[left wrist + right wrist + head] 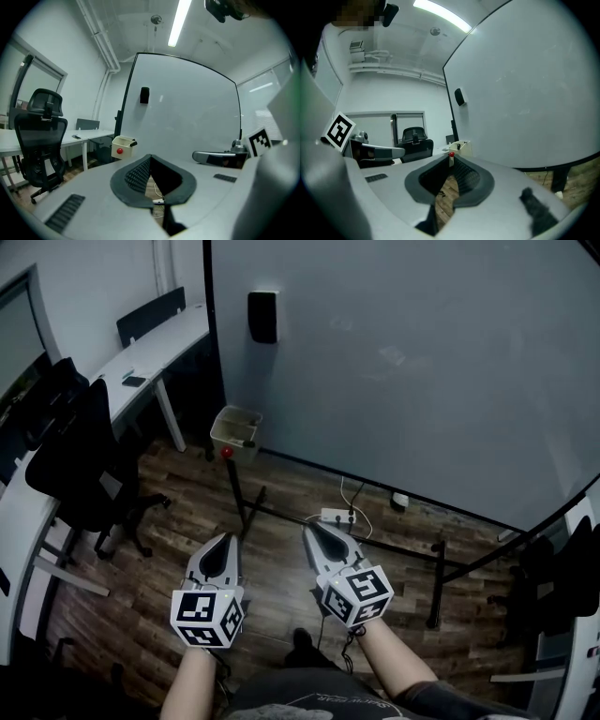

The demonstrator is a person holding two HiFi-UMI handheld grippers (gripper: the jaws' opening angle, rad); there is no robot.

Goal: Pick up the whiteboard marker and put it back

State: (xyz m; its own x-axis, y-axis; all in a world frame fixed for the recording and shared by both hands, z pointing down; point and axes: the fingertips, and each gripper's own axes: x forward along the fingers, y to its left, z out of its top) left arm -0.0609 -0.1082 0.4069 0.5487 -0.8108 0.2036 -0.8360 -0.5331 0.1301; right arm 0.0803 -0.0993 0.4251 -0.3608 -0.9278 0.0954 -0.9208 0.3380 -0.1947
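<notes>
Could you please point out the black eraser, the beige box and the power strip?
black eraser [262, 317]: head view, middle of its face.
beige box [232, 441]: head view, its front wall.
power strip [337, 516]: head view, its top.

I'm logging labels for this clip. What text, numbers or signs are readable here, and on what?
No text here can be read.
Shirt: a faint print, too blurred to read.
Left cube and right cube: black-and-white square patterns only, no letters.
Whiteboard: no writing visible.
</notes>
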